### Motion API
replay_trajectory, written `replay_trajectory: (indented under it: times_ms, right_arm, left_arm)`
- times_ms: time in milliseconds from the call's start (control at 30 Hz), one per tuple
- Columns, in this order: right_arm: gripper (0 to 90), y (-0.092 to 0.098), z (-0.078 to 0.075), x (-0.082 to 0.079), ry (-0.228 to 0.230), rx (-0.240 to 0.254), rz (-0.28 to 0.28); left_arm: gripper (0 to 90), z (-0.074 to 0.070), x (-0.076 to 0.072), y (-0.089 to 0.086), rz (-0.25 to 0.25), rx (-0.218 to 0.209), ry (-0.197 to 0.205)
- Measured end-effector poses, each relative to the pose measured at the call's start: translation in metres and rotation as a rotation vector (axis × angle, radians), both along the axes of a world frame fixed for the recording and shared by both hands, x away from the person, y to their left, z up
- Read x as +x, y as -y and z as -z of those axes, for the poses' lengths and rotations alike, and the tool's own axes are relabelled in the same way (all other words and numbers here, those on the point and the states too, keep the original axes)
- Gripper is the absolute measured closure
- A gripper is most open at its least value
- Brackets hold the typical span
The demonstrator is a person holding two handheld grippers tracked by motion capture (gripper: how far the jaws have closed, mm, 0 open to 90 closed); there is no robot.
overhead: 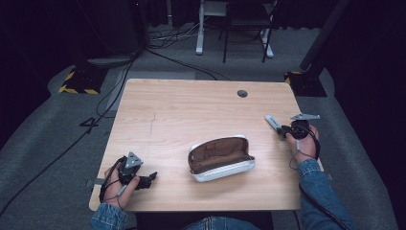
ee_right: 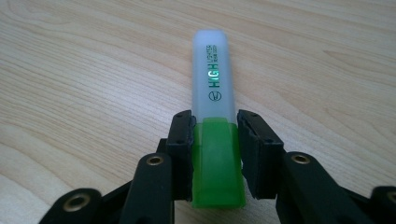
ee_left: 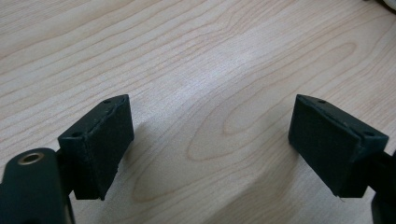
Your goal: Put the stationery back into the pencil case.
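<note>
Right gripper point(ee_right: 215, 135) was clamped on green highlighter point(ee_right: 214, 88), pads squeezing green cap end, white barrel poking out ahead, low over table point(overhead: 158, 110) near right edge. Right hand point(overhead: 302, 143) reached forward, sleeve at table corner. Left gripper point(ee_left: 210, 144) sat wide open over bare wood, left hand point(overhead: 117, 184) parked near front-left corner. Open pencil case point(overhead: 220, 158) lay between both, well apart from highlighter.

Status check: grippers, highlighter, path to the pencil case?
Right gripper shut on highlighter. Left gripper open, over bare table. Pencil case open mid-table; nothing between.
</note>
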State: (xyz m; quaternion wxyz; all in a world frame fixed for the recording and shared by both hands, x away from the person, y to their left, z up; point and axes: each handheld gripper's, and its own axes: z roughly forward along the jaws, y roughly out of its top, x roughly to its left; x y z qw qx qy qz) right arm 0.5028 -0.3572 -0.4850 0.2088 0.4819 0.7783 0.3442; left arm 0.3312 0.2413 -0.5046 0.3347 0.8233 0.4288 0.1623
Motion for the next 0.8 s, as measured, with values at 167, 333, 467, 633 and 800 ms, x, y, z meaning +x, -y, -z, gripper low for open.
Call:
replay_trajectory:
  times_ms: [167,333,467,633,800]
  right_arm:
    - [67.1,0.002,-0.008,-0.005,0.016,0.011,-0.004]
    - [67.1,0.003,-0.021,-0.011,0.038,0.024,-0.014]
    - [67.1,0.003,-0.026,-0.014,0.043,0.027,-0.023]
    - [67.1,0.001,-0.035,-0.018,0.049,0.039,-0.031]
    - [67.1,0.000,-0.043,-0.021,0.060,0.041,-0.039]
  left_arm:
    - [14.1,0.000,0.000,0.000,0.001,0.004,-0.002]
    - [13.8,0.000,0.000,0.000,0.001,0.002,-0.002]
    - [13.8,0.000,0.000,0.000,0.001,0.002,-0.003]
    - [13.7,0.000,0.001,0.000,0.002,0.002,-0.002]
    - [13.5,0.000,0.001,0.000,0.001,0.002,0.000]
